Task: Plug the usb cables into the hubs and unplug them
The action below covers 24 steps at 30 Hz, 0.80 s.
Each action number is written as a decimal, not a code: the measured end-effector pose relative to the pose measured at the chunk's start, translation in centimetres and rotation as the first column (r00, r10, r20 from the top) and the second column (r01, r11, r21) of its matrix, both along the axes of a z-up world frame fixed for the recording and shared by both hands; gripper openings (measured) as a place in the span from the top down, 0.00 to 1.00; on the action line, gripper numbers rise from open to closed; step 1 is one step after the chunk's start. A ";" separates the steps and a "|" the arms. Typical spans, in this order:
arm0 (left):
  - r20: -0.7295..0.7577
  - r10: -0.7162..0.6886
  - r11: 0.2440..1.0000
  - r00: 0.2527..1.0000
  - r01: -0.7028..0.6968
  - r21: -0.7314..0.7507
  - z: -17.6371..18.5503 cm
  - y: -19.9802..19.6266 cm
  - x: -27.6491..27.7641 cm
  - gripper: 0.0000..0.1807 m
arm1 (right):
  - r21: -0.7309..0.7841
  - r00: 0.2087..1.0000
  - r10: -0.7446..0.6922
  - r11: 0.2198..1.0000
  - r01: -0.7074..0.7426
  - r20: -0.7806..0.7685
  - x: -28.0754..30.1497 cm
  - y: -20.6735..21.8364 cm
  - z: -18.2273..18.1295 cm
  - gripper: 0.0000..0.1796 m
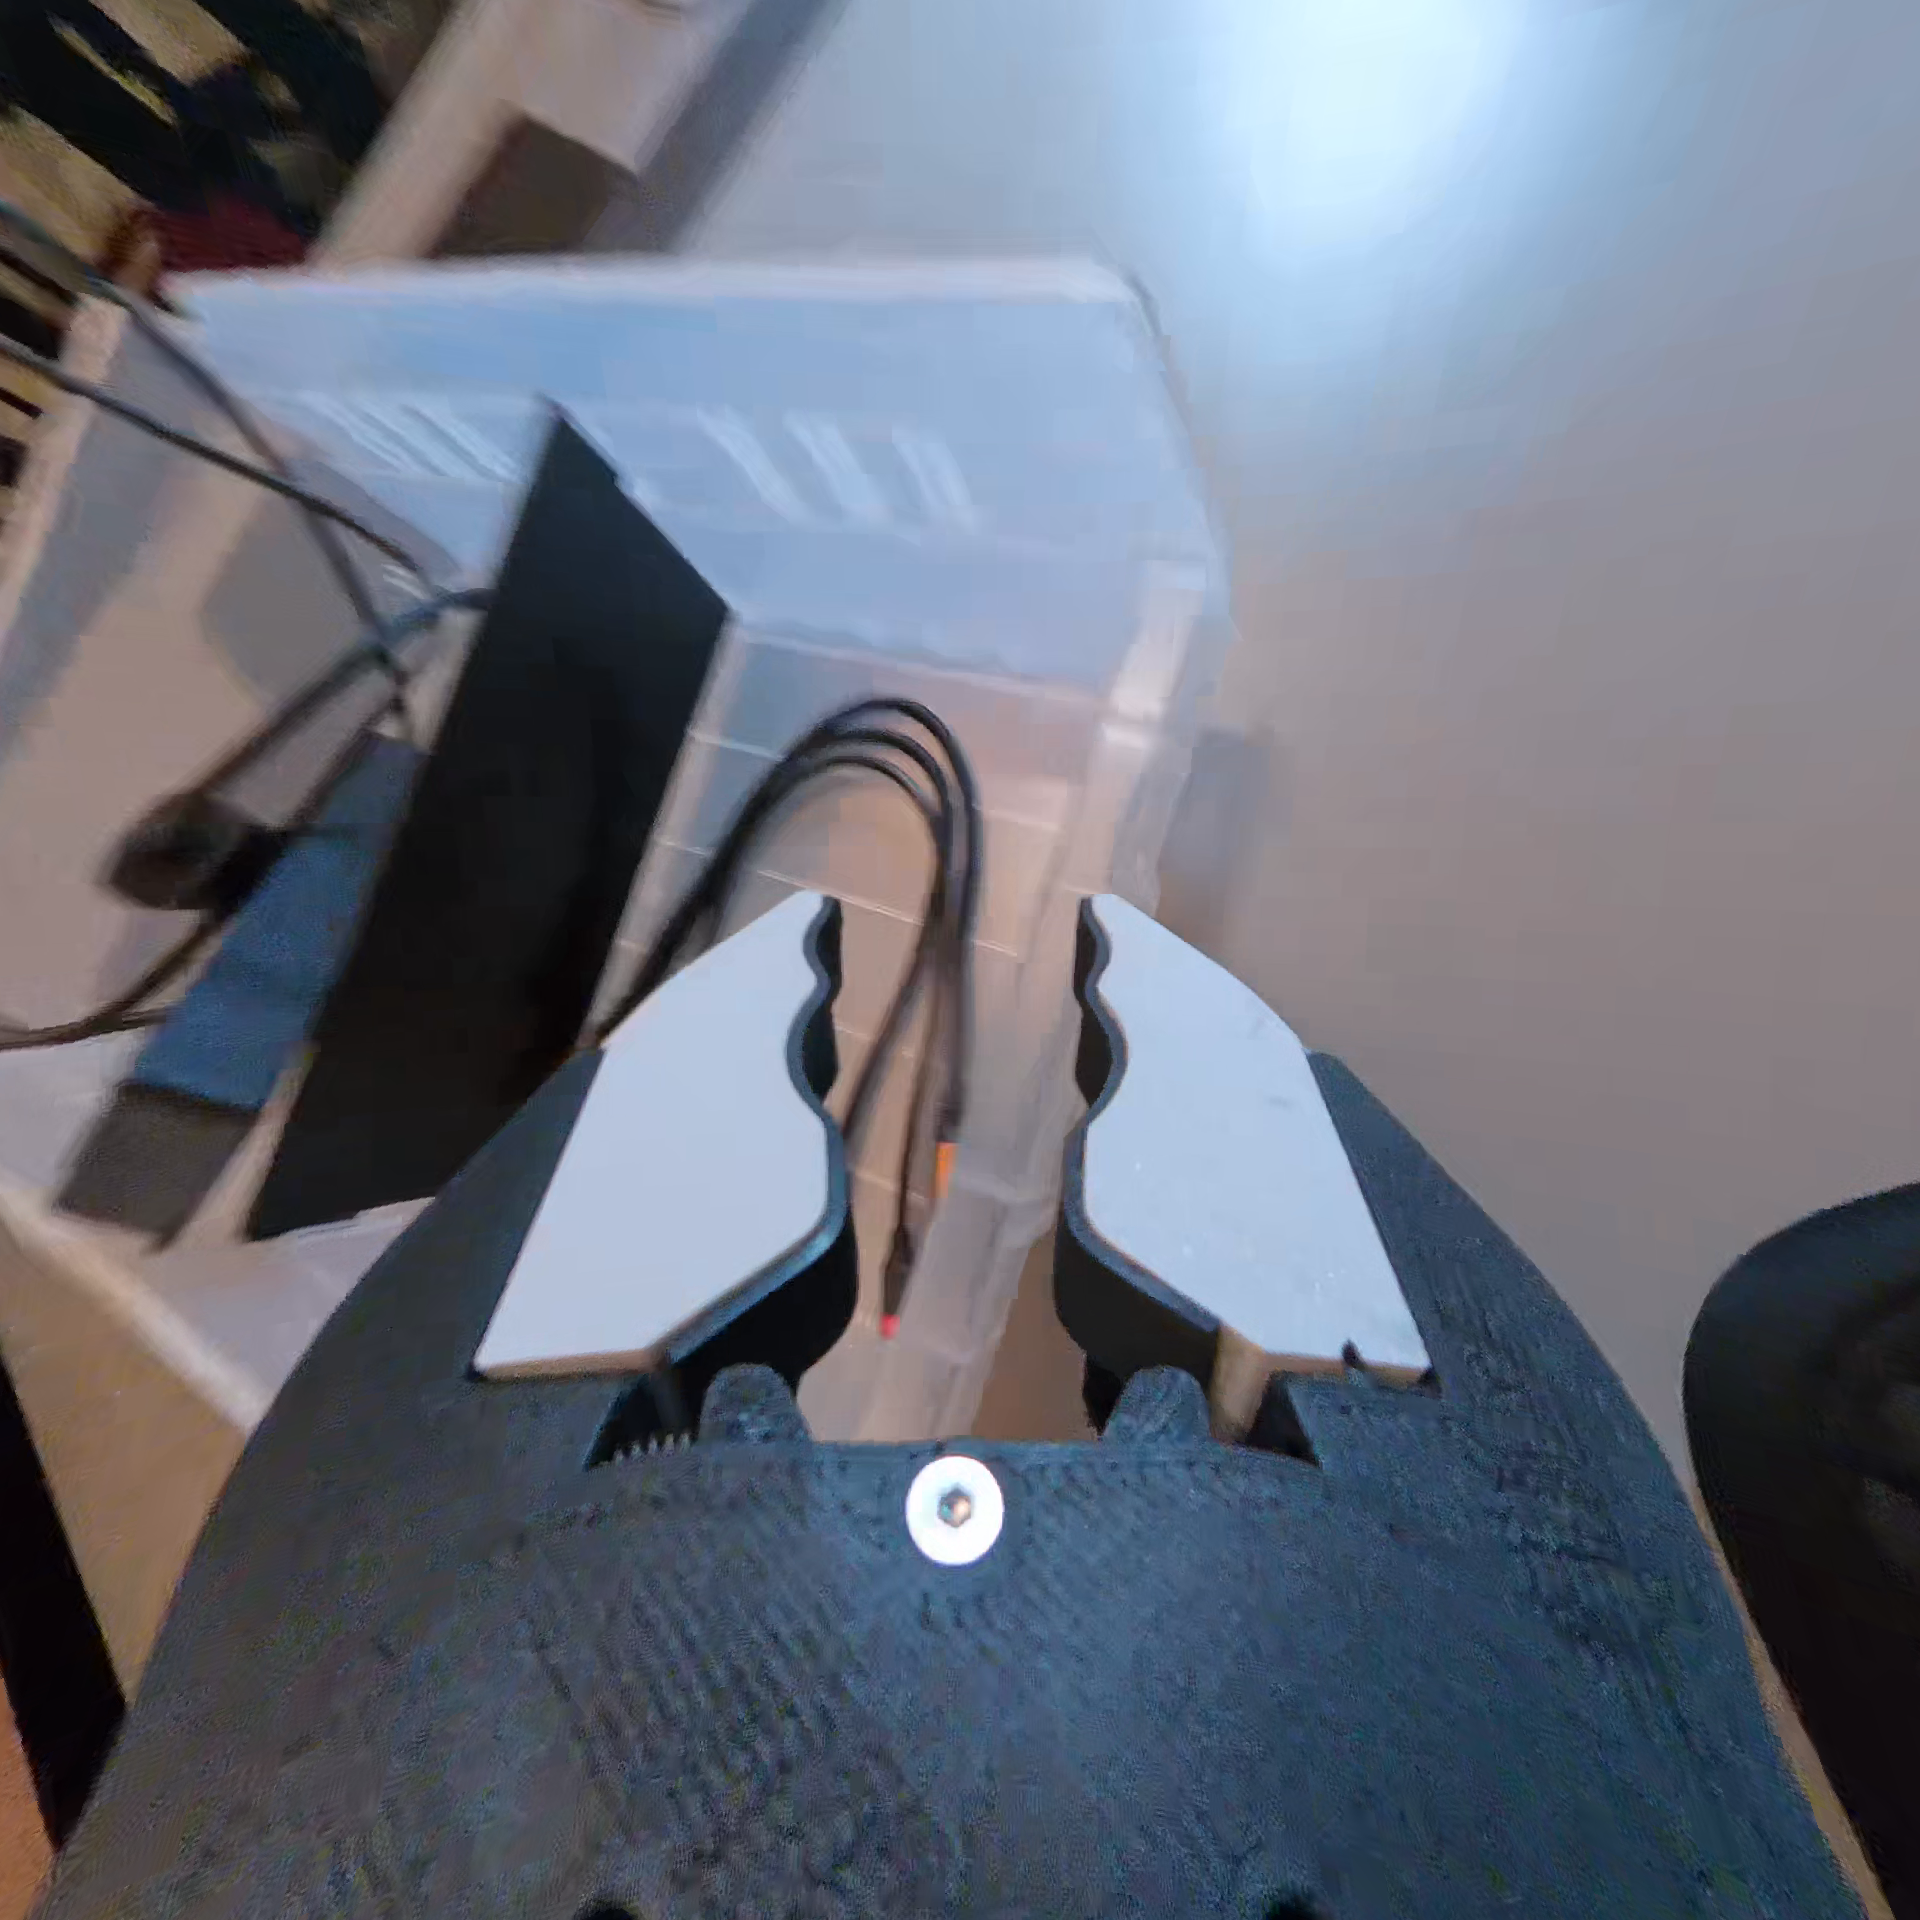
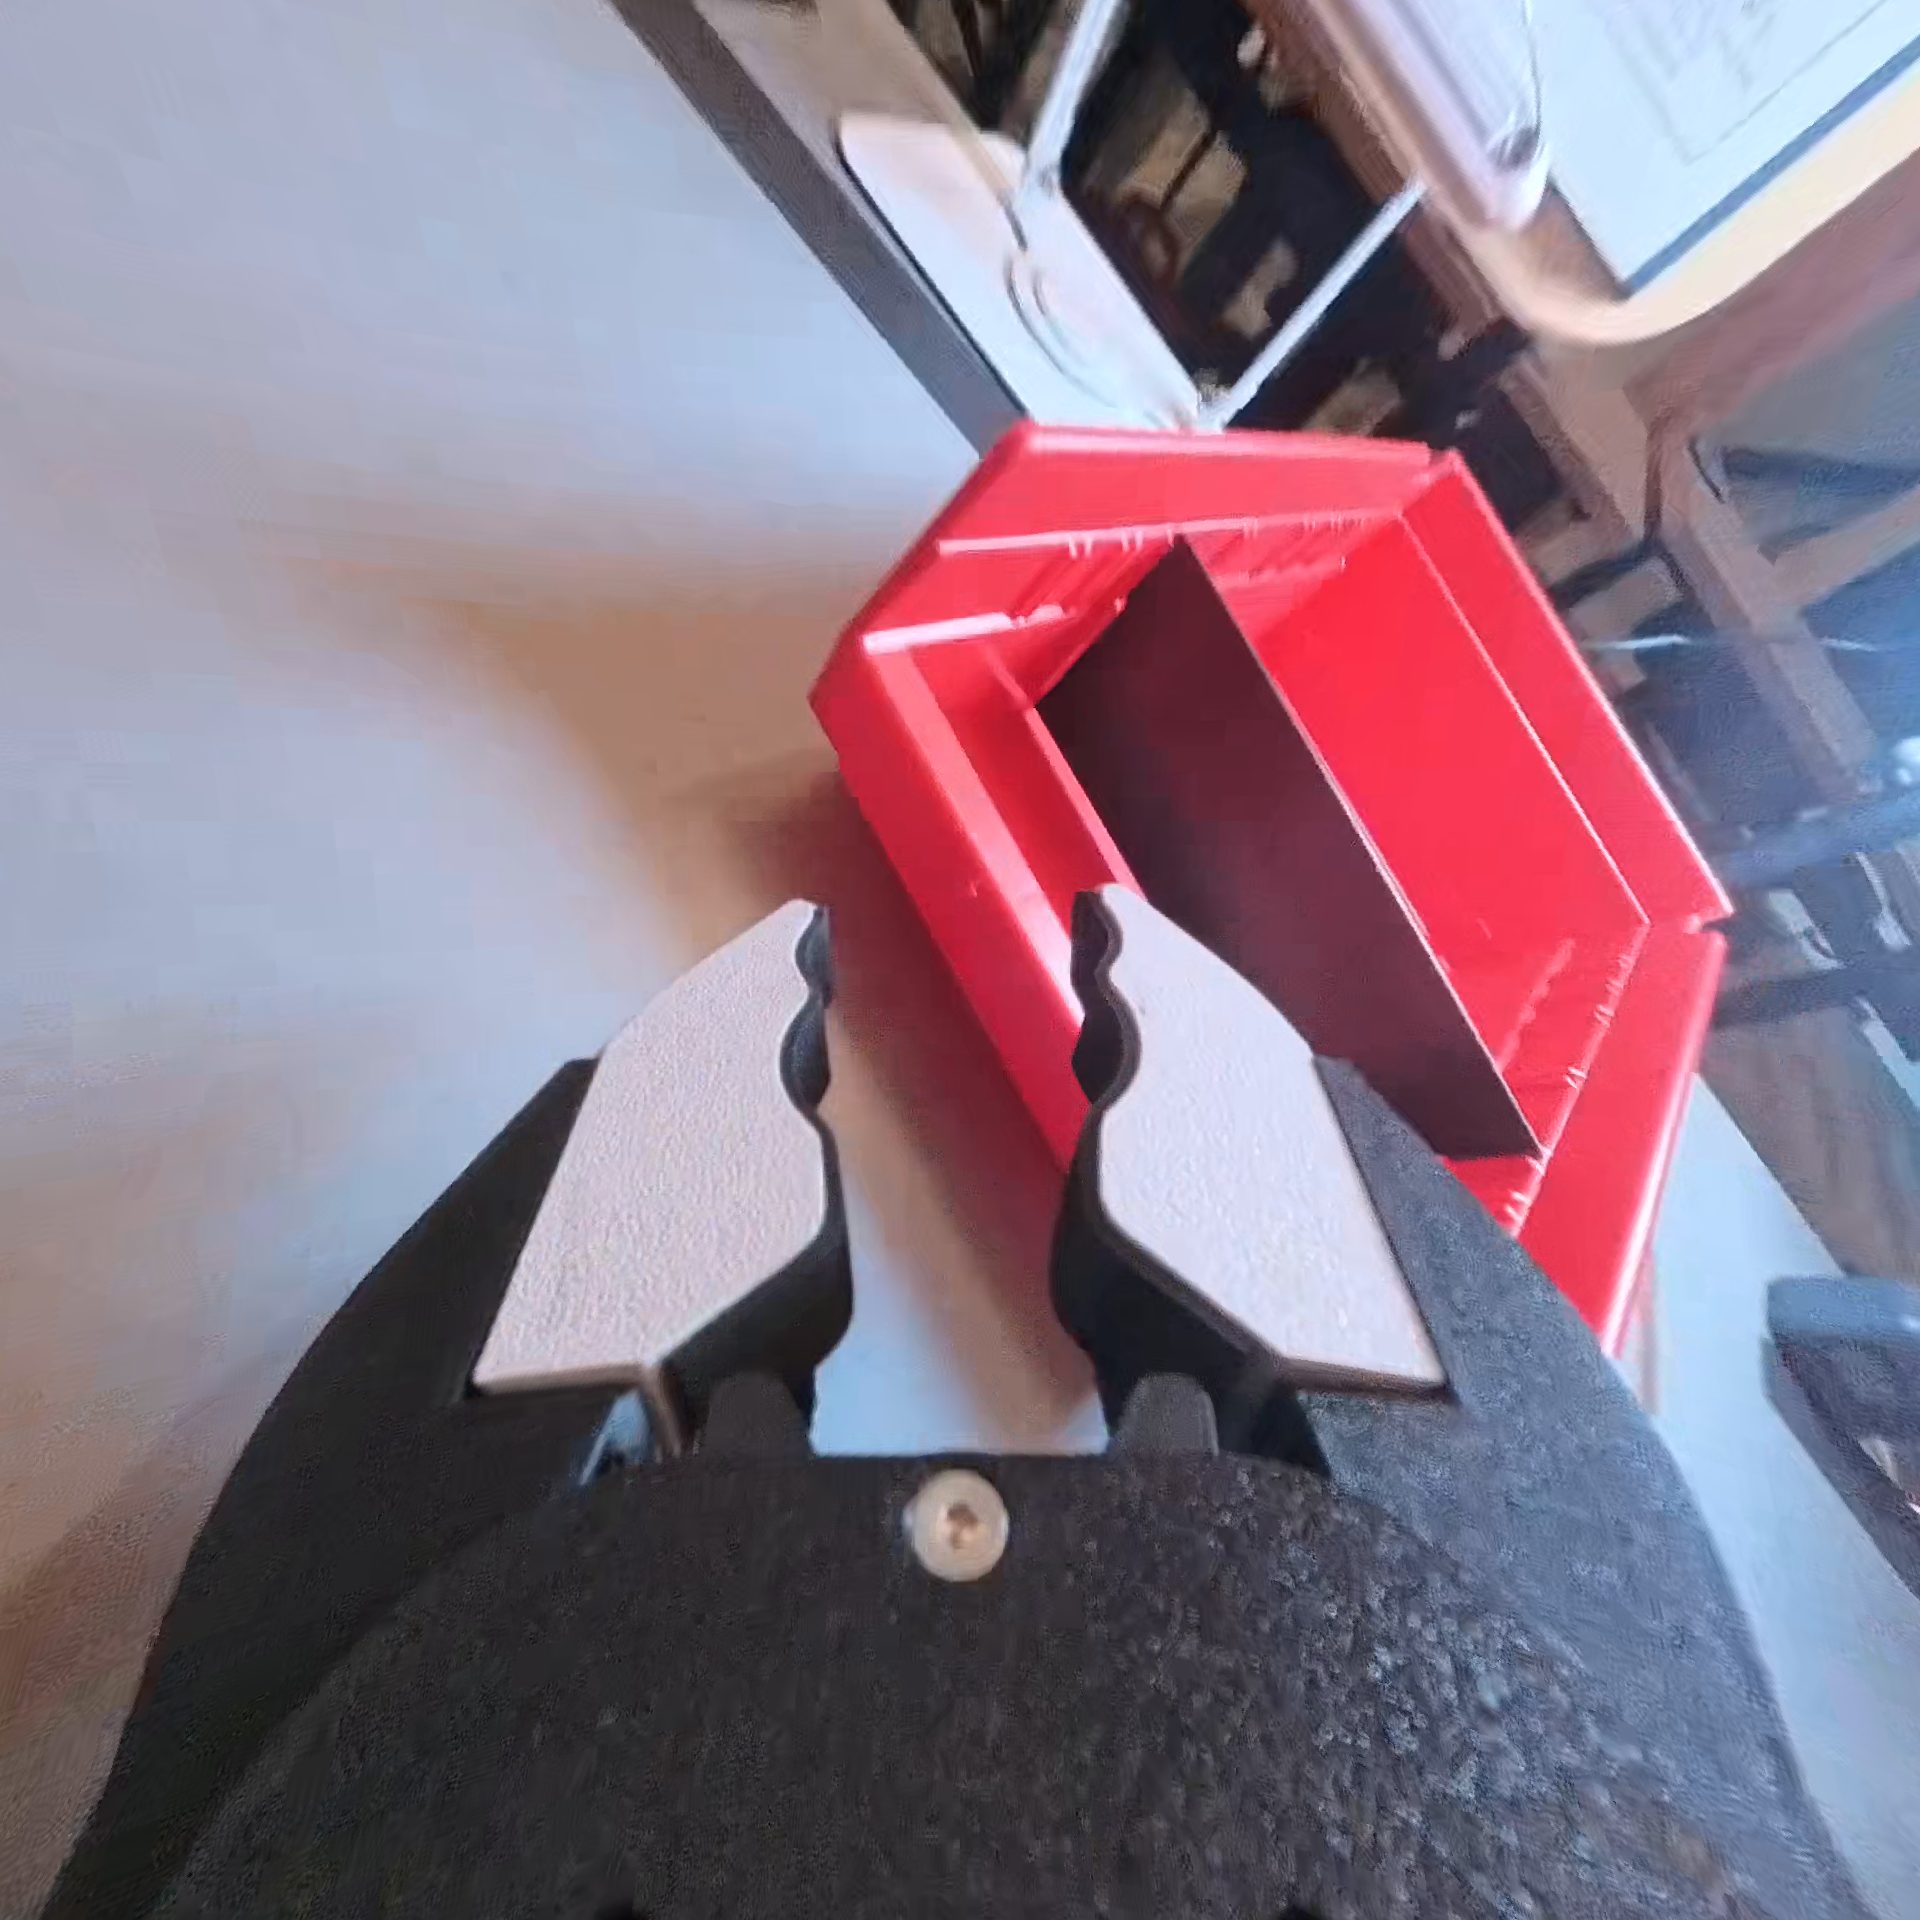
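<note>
No writing is legible anywhere. The left tongs (image 1: 956, 914) are spread, empty, before looped black usb cables (image 1: 935, 790). The right tongs (image 2: 951, 920) are spread, empty, near a red bin (image 2: 1455, 727).

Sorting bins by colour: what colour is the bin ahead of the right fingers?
Red bin, clearest in the right wrist view.

3 blk cables (image 1: 940, 831), 1 red bin (image 2: 1299, 790).

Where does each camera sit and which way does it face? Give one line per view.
Left wrist view: on the left gripper, looking along its open fingers at black cables against a clear bin.
Right wrist view: on the right gripper, open, facing a red bin on the table.
Shared: nothing identifiable.
</note>
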<state>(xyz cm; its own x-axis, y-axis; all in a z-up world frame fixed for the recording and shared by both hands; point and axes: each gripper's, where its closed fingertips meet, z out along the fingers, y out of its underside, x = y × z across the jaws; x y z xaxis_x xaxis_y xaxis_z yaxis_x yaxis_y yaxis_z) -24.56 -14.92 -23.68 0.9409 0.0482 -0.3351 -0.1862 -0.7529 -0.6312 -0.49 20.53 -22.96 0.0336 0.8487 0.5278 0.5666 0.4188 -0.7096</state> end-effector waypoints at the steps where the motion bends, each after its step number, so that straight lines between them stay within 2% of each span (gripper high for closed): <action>1: 0.001 0.027 0.998 1.000 -0.027 0.056 1.8 -0.1 -0.9 0.78 | -0.029 0.998 0.038 0.999 -0.040 -0.049 -0.1 -0.9 0.7 0.76; 4: -0.048 0.114 0.987 0.992 -0.107 0.124 6.2 -0.4 -4.6 0.79 | -0.084 0.979 0.127 0.986 -0.142 -0.157 -0.5 -2.9 1.8 0.78; 6: -0.138 0.175 0.983 0.975 -0.166 0.074 7.6 -0.7 -7.9 0.79 | -0.111 0.970 0.154 0.978 -0.177 -0.187 -0.8 -3.8 1.8 0.78; 8: -0.222 0.199 0.977 0.955 -0.212 -0.035 7.4 -1.0 -11.1 0.79 | -0.121 0.968 0.170 0.973 -0.195 -0.187 -1.0 -4.4 1.4 0.79; 10: -0.288 0.166 0.964 0.943 -0.216 -0.155 6.4 -0.8 -13.4 0.79 | -0.106 0.967 0.188 0.972 -0.208 -0.173 -1.0 -4.8 0.8 0.79; 14: -0.334 0.089 0.918 0.939 -0.207 -0.338 4.1 0.0 -16.4 0.79 | -0.075 0.969 0.200 0.974 -0.213 -0.144 -0.7 -5.0 0.0 0.81; 16: -0.313 0.069 0.906 0.947 -0.190 -0.377 3.3 0.7 -16.9 0.78 | -0.074 0.968 0.203 0.974 -0.216 -0.146 -0.6 -5.0 0.0 0.81; 20: -0.270 0.048 0.887 0.962 -0.165 -0.432 2.4 1.9 -17.1 0.84 | -0.092 0.970 0.192 0.974 -0.207 -0.151 -0.5 -4.5 -0.1 0.83; 24: -0.348 0.049 0.872 0.936 -0.210 -0.443 3.4 2.3 -18.3 0.91 | -0.111 0.971 0.183 0.973 -0.201 -0.152 -0.4 -4.2 -0.3 0.84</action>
<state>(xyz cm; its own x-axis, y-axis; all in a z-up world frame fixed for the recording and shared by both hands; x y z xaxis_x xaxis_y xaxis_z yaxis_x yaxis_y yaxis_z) -42.91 -12.63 -20.29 0.7765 -0.0750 -0.6256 -0.1935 -0.9733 -0.1235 -0.89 16.33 -23.23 -0.0704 0.9053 0.4190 0.3754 0.4132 -0.8297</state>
